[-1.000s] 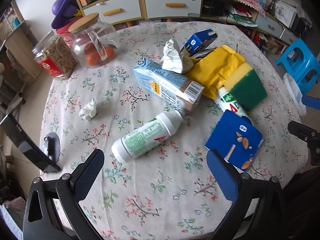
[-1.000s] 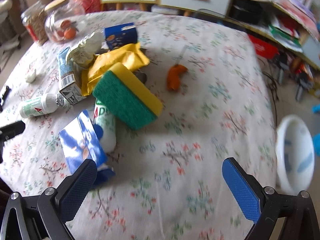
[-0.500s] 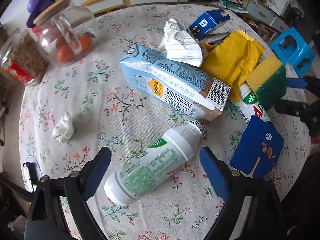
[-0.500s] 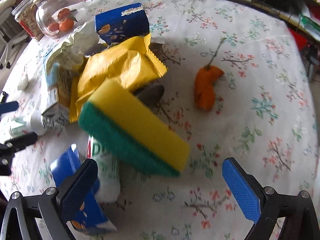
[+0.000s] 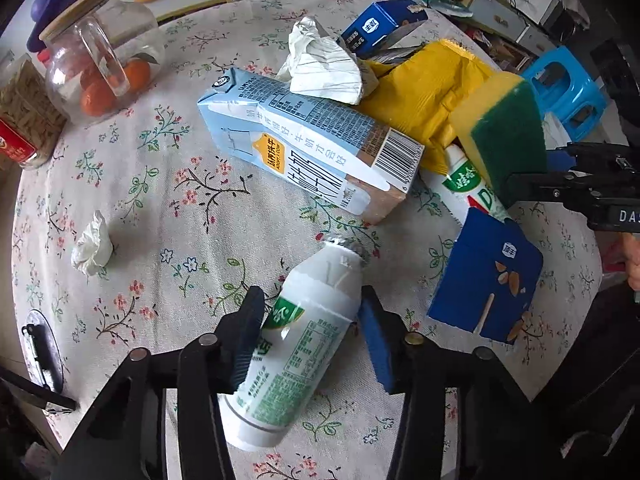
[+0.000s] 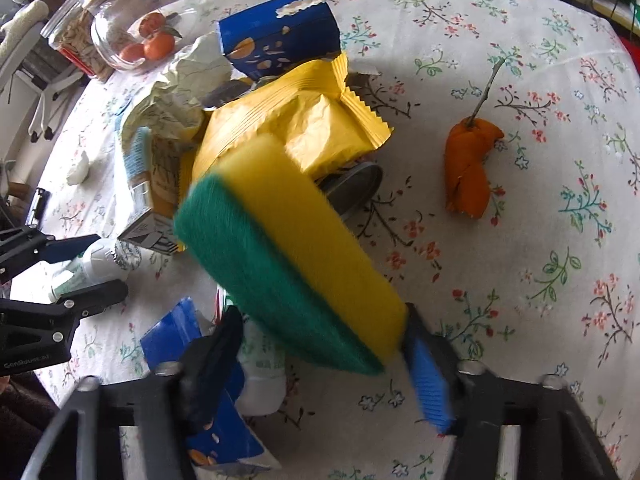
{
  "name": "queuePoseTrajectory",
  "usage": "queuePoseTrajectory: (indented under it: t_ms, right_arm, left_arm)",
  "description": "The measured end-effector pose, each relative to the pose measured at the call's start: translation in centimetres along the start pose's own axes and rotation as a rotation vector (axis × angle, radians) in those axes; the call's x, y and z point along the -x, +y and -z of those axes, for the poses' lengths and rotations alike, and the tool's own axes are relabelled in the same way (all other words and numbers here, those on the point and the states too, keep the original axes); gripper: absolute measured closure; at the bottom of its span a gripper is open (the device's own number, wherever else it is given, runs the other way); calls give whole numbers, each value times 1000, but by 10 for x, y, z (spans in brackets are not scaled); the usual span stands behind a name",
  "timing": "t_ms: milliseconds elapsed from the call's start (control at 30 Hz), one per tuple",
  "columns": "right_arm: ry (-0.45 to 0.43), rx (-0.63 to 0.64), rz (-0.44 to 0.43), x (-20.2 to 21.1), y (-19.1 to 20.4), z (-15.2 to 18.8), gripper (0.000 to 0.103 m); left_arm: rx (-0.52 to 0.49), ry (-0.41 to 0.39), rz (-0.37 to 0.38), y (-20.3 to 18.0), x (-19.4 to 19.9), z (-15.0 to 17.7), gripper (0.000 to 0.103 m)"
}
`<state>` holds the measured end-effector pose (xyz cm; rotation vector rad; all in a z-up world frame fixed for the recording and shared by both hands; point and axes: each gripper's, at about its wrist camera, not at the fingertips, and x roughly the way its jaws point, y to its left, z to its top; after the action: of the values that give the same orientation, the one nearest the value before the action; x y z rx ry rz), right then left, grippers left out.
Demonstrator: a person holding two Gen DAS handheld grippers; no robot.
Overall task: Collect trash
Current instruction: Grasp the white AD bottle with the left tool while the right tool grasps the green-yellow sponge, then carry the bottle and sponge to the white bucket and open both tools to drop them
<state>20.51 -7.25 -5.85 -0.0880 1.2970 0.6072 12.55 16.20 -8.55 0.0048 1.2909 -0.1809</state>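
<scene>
My left gripper (image 5: 310, 334) is closed around a white and green drink bottle (image 5: 298, 344) lying on the floral tablecloth. My right gripper (image 6: 324, 344) has its fingers on both sides of a yellow and green sponge (image 6: 288, 256), which rests on a second white bottle (image 6: 262, 376). The same sponge (image 5: 506, 132) and right gripper (image 5: 568, 176) show in the left wrist view. Other trash lies around: a pale blue milk carton (image 5: 304, 144), a yellow wrapper (image 6: 296, 120), crumpled paper (image 5: 328, 66), a tissue ball (image 5: 92, 246), blue cartons (image 5: 486, 276) and orange peel (image 6: 470, 168).
A glass jar with oranges (image 5: 102, 56) and a jar of seeds (image 5: 24, 116) stand at the table's far left. A black clip (image 5: 38, 350) lies at the left edge. A blue stool (image 5: 566, 90) and cabinets stand beyond the table.
Both grippers moved forward and narrowed. The left one now clasps the drink bottle; the right one has come up around the sponge.
</scene>
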Motion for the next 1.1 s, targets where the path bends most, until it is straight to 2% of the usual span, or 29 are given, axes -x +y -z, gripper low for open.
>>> queuePoseTrajectory:
  t_ms: [167, 400, 767, 1100]
  right_arm:
    - [-31, 2, -9, 14, -2, 8, 65]
    - [-73, 19, -30, 33, 0, 19, 74]
    - [-167, -30, -42, 78, -25, 39, 74]
    - [-258, -246, -14, 125, -115, 66, 74]
  left_arm:
    - [24, -28, 38, -7, 15, 6, 59]
    - [78, -87, 58, -20, 37, 13, 60]
    - [88, -207, 105, -57, 80, 13, 62]
    - [83, -273, 153, -89, 91, -13, 62]
